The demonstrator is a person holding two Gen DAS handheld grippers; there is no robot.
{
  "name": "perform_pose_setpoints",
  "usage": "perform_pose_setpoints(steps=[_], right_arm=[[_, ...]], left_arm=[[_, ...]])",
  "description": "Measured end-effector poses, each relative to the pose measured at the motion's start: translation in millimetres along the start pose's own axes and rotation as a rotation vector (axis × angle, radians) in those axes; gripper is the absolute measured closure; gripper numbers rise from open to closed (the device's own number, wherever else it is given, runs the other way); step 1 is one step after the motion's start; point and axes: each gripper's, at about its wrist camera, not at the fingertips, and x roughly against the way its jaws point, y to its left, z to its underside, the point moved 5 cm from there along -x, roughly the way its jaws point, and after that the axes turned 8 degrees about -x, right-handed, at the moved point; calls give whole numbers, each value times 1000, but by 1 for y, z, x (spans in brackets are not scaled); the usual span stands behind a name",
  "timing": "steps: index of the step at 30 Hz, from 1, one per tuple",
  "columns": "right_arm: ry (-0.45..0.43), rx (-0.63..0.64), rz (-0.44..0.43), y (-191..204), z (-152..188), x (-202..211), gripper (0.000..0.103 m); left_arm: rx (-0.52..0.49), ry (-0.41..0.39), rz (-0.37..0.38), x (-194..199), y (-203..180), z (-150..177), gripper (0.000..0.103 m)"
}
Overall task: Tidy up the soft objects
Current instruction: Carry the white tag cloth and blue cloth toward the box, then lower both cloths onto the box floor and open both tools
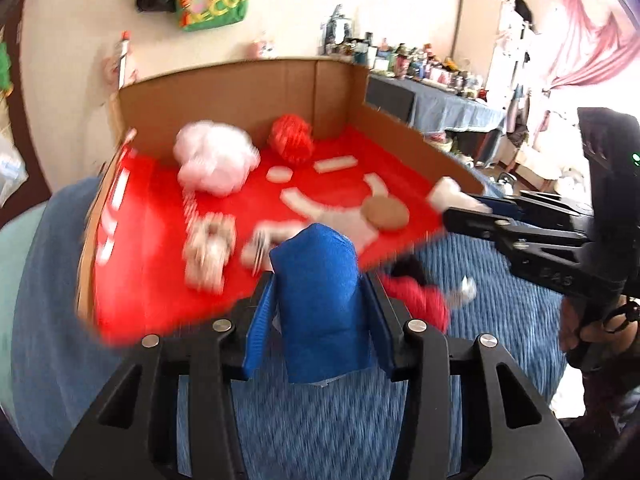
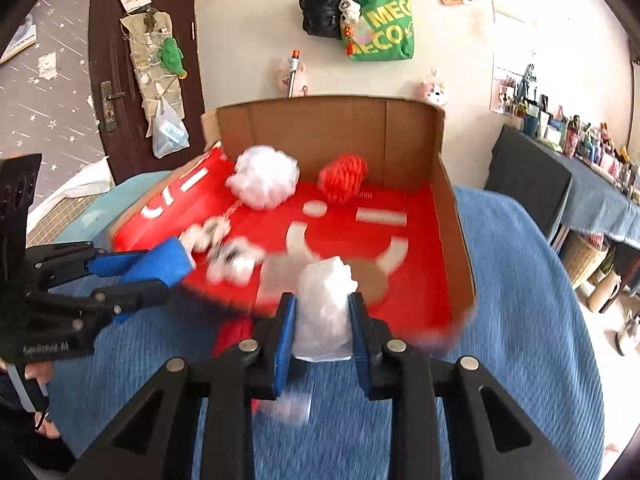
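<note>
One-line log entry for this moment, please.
left gripper: shut on blue sponge | right gripper: shut on white soft item | both near cardboard box

Left gripper: pads clamped on blue soft piece, upright just short of the cardboard box's near edge.
Right gripper: reaching in at the box's right corner, pinching a white soft lump.
Cardboard box: brown walls, red floor with white printed shapes.
Inside the box: white fluffy puff and red yarn ball by the back wall; blurred pale toys nearer the front.
Outside the box: red soft item on blue bedspread, just off the front edge.
</note>
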Motion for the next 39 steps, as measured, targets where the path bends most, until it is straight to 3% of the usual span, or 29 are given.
perform_pose_setpoints(steps=[6, 10, 20, 29, 39], right_arm=[[43, 40, 54, -3, -46, -45, 74], [120, 54, 71, -6, -61, -75, 74], [250, 62, 149, -23, -64, -123, 74], [315, 70, 191, -30, -58, -139, 74], [351, 59, 193, -36, -52, -143, 74]], left_arm=[[-36, 41, -34, -42, 22, -43, 62], [-15, 97, -43, -69, 40, -52, 62], [29, 202, -80, -110, 68, -55, 62], [9, 262, -117, -126, 74, -53, 62], [18, 312, -93, -132, 75, -48, 62]])
